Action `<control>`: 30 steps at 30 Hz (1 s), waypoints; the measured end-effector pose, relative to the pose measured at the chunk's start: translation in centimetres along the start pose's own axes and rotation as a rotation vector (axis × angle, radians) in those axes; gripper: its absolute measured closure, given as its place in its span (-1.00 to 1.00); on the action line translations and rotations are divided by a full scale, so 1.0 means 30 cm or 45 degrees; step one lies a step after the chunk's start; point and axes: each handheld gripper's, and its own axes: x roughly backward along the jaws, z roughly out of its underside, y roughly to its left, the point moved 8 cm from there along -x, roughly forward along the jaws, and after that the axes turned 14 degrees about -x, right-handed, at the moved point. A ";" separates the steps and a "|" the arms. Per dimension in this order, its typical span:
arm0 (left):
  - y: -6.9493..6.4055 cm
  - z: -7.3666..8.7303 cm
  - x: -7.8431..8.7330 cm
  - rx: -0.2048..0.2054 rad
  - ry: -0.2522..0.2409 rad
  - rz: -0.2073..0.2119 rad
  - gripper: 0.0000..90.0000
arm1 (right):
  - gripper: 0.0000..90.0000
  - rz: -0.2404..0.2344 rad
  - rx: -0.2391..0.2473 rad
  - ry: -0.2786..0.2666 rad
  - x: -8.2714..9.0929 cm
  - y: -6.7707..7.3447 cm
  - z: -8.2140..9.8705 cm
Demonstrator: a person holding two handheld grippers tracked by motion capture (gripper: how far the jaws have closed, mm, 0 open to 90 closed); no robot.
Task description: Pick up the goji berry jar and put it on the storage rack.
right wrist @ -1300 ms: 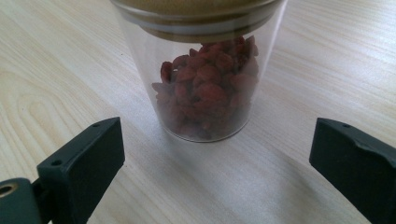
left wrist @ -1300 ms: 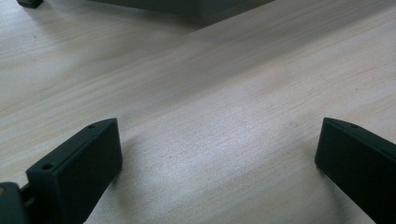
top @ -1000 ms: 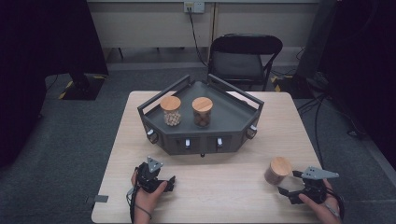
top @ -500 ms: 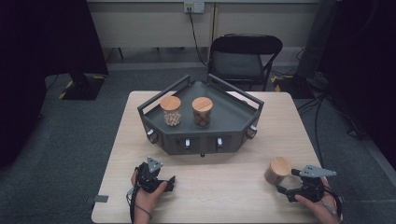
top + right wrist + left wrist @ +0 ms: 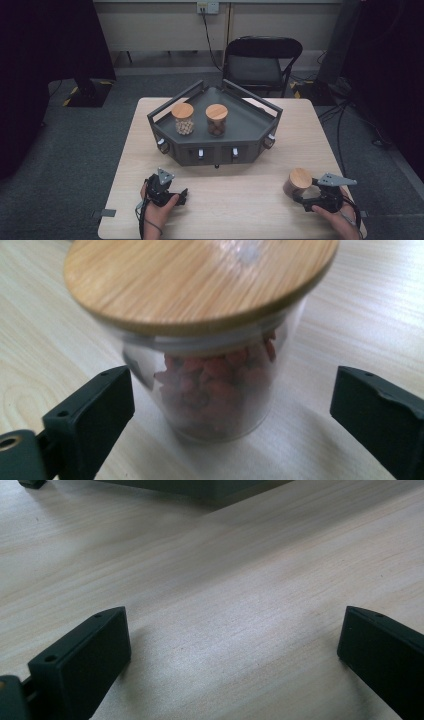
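Down at the near edge of the desk (image 5: 240, 205), the right tool (image 5: 230, 405) straddles the jar of red berries (image 5: 215, 375), its jaws wide, just been closing a little, with the jar between them but the pads not touching the glass yet. That jar stands on the desk's right near corner. Over on the left, the left tool (image 5: 230, 645) gapes empty above bare wood. Farther back, the grey tray (image 5: 250, 125) already carries a pale-filled jar (image 5: 183, 119) and a dark-filled jar (image 5: 216, 120); judging by that, one jar remains to be gripped and carried up.
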 end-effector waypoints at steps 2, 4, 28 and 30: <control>0.000 0.000 0.000 0.000 0.000 0.000 -1.00 | -0.87 -0.009 0.000 -0.009 -0.006 0.000 -0.004; 0.000 0.000 0.000 0.000 0.000 0.000 -1.00 | -0.86 -0.011 0.001 -0.008 -0.014 0.002 -0.008; 0.000 0.000 0.000 0.000 0.000 0.000 -1.00 | -0.47 -0.056 0.071 -0.044 -0.040 0.005 -0.015; 0.000 0.000 0.000 0.000 0.000 0.000 -1.00 | -0.46 -0.048 0.076 -0.048 -0.040 0.008 -0.015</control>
